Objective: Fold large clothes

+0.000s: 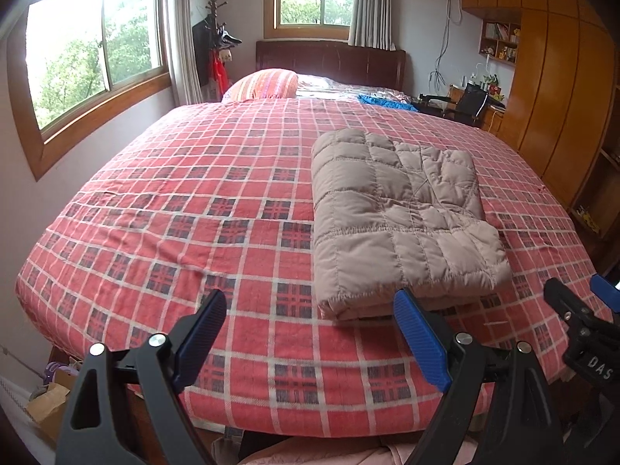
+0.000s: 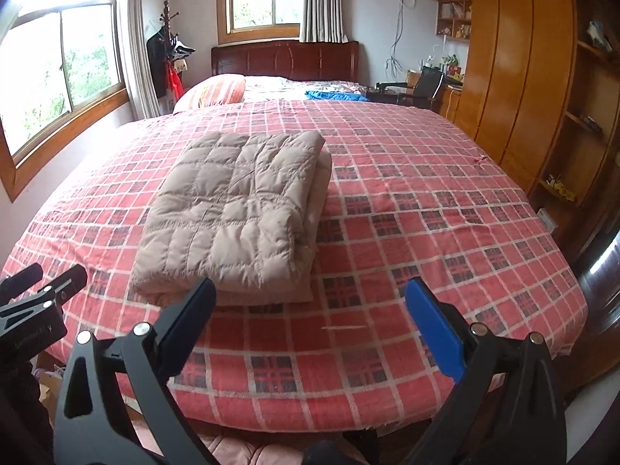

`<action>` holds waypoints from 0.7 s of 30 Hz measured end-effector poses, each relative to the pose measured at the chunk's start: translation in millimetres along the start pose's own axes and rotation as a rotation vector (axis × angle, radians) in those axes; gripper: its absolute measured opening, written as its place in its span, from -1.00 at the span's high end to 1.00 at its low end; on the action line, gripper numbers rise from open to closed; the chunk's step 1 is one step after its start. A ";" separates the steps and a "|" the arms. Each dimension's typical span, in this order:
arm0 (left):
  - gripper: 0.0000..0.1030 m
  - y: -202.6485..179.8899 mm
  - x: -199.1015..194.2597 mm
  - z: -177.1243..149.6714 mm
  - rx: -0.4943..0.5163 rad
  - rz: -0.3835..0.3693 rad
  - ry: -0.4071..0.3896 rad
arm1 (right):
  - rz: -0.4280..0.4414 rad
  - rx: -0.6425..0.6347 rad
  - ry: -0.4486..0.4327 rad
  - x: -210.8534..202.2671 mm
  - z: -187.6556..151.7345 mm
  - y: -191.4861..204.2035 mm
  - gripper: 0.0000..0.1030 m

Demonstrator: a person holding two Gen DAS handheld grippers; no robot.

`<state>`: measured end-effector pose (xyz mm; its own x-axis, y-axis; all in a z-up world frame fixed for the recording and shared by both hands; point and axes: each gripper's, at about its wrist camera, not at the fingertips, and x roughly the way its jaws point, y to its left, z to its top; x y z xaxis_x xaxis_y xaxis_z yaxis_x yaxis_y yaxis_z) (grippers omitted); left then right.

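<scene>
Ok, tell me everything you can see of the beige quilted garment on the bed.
The beige quilted garment is puffy, stitched in square panels, looking like light down-filled fabric. It lies folded into a thick rectangular stack of several layers, edges showing at the near end and right side. It rests flat on the red plaid bedspread, near the foot of the bed. Neither the left claw nor the right claw touches it; both are open, short of its near edge.

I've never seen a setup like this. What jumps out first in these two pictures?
A beige quilted jacket, folded into a neat rectangle, lies on the red plaid bedspread near the bed's foot. In the foreground the left gripper and the right gripper both hang open and empty over the bed's edge. A striped pillow sits by the headboard.
</scene>
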<state>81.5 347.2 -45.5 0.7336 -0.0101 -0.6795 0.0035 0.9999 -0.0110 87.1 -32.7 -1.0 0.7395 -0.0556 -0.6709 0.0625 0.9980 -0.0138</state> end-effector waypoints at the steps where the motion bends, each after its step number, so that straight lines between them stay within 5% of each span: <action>1: -0.72 -0.3 -1.5 -1.2 -0.001 0.001 -0.002 | 0.001 -0.003 0.000 -0.5 -1.1 0.9 -0.90; 21: -0.72 -2.4 -13.9 -18.0 0.001 0.033 -0.001 | -0.012 -0.013 -0.010 -11.2 -12.4 5.6 -0.90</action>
<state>59.1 344.8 -49.2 0.7341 0.0224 -0.6787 -0.0200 0.9997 0.0115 70.9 -26.1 -2.7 0.7454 -0.0675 -0.6632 0.0622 0.9976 -0.0317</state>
